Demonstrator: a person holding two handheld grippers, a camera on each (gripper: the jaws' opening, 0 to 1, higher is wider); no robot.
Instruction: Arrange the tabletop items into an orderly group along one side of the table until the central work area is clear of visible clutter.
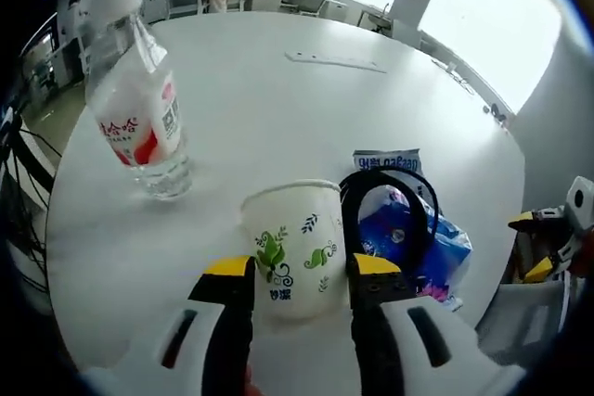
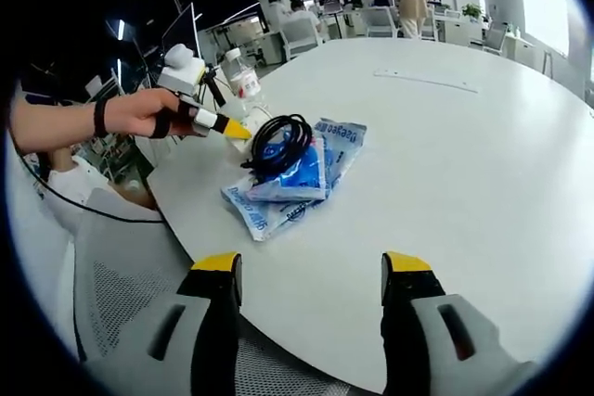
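A white paper cup (image 1: 292,234) with green leaf prints stands on the round white table (image 1: 278,108). My left gripper (image 1: 303,266) has its yellow-tipped jaws closed against the cup's two sides. Just right of the cup a blue tissue pack (image 1: 422,243) carries a coiled black cable (image 1: 385,197). A clear water bottle (image 1: 139,108) with a red and white label stands at the left. My right gripper (image 2: 313,266) hangs open over the table's near edge, short of the tissue pack (image 2: 288,183) and the cable (image 2: 278,141). A hand holds the left gripper (image 2: 223,124) beside them.
A thin white strip (image 1: 334,62) lies far across the table. A grey mesh chair (image 2: 130,294) stands at the table's edge under my right gripper. The right gripper (image 1: 534,246) shows at the table's right rim. Desks, chairs and a standing person fill the background.
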